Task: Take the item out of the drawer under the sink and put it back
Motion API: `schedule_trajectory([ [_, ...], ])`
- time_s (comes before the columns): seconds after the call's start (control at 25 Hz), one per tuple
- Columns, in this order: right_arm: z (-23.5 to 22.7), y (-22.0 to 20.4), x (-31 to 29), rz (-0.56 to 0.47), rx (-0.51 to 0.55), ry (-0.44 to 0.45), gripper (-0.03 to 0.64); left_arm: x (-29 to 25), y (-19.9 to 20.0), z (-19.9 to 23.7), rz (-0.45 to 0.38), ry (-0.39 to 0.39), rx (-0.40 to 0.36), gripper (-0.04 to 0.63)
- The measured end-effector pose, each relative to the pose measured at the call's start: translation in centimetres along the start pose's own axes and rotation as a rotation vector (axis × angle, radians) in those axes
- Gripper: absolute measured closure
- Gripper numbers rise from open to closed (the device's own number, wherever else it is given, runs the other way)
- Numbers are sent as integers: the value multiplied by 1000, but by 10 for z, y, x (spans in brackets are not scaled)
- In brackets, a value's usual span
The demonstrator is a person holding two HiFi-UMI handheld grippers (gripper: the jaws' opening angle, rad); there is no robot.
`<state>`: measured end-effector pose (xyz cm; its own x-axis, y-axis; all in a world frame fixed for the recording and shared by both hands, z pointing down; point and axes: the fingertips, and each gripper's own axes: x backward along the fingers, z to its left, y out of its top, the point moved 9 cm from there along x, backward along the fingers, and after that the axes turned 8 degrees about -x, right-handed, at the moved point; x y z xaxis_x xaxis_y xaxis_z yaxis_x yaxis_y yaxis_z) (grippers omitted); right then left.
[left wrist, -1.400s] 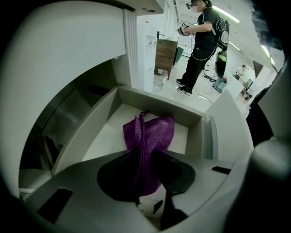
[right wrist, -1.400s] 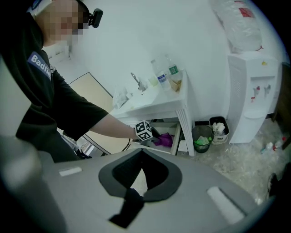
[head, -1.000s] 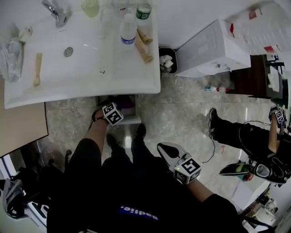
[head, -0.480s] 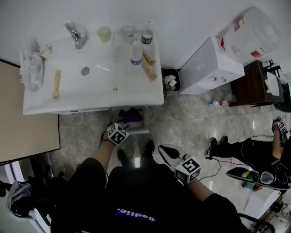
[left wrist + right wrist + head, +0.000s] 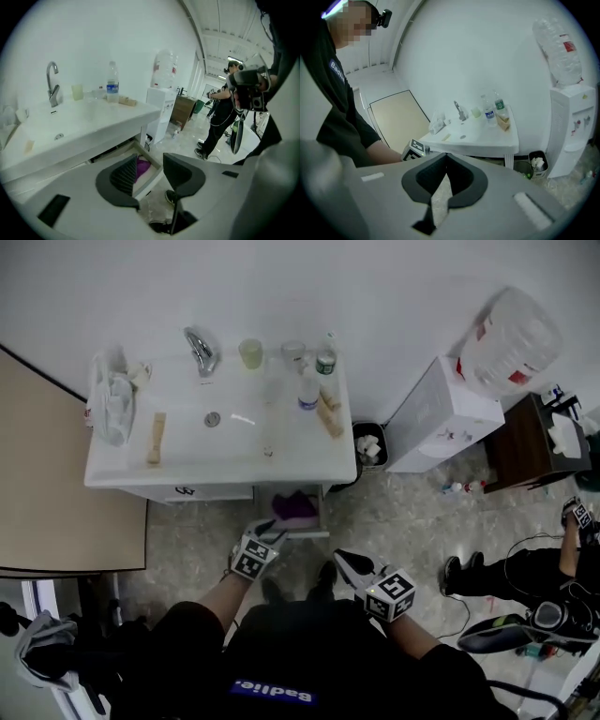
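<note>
Under the white sink (image 5: 225, 451) a drawer (image 5: 314, 526) stands pulled out, and a purple item (image 5: 297, 506) lies inside it. My left gripper (image 5: 268, 530) hovers just in front of the drawer's near edge, open and empty. In the left gripper view the purple item (image 5: 142, 167) shows in the drawer (image 5: 153, 174) beyond my left gripper (image 5: 150, 160). To the right and nearer my body, my right gripper (image 5: 348, 564) is shut on nothing above the floor. In the right gripper view my right gripper (image 5: 446, 158) points toward the sink (image 5: 487, 138).
On the sink top stand a faucet (image 5: 199, 351), a cup (image 5: 249, 353), bottles (image 5: 308, 388), a cloth (image 5: 113, 399) and a wooden brush (image 5: 156, 438). A small bin (image 5: 369, 444) and a water dispenser (image 5: 448, 409) stand to the right. Another person (image 5: 525, 573) sits at far right.
The view has drawn back from the sink. My left gripper has come away from the drawer's edge toward my body; the purple item stays in the drawer. The right gripper has stayed shut.
</note>
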<state>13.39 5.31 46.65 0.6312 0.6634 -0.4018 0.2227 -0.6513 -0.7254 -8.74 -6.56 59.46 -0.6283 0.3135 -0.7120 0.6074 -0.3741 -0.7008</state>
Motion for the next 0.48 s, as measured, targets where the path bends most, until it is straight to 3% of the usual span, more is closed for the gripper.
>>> schedule_trajectory([
  [0.28,29,3,-11,-24,60,46,615,80,44,-33,-211,-51,-33,428],
  [0.48,49,8,-13,-36,65,95,615,129,73,-49,-347,-89,-5,456],
])
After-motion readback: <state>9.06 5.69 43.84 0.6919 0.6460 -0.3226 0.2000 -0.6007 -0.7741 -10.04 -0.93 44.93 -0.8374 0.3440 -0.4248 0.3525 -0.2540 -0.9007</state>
